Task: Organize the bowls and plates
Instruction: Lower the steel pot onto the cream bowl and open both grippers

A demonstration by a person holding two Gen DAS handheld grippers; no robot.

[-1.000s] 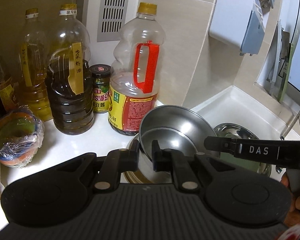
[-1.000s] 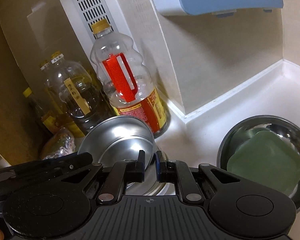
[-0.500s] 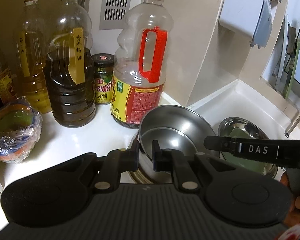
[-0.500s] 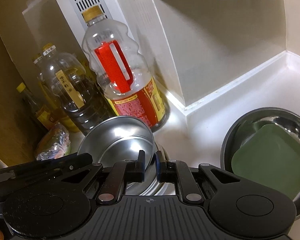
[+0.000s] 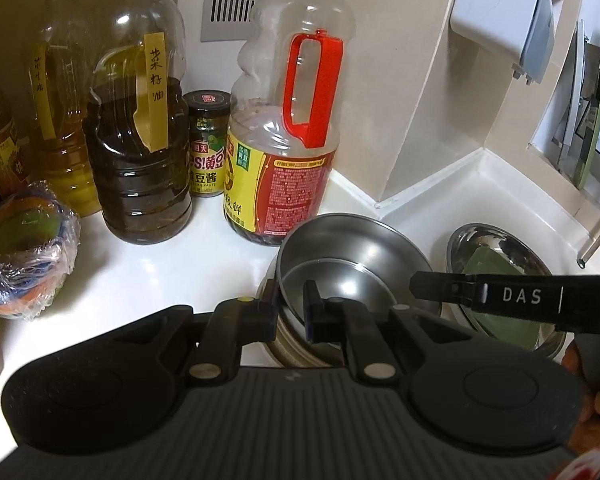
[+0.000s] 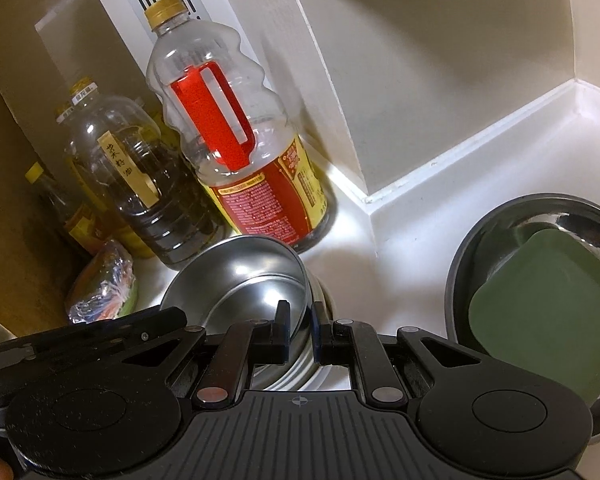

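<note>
two tongs, left tongs [image 5: 291, 312] and right tongs [image 6: 300, 330], each clamp opposite rims of one tilted steel bowl [image 5: 352, 256] above stacked dishes on the white desk [image 5: 160, 272].

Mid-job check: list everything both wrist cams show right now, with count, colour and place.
steel bowl: one, silver, tilted on a stack of dishes, rim clamped by both grippers
stack of dishes: count unclear, pale and steel rims, on the white counter under the steel bowl
large steel bowl: one, silver, to the right, holding a green plate
red-handled bottle: one, clear, behind the stack
oil bottles: at least three, amber to dark, back left
sauce jar: one, dark lid, between the bottles
wrapped bowl: one, in cling film, far left
left gripper: black, shut on the steel bowl
right gripper: black, shut on the steel bowl
</note>
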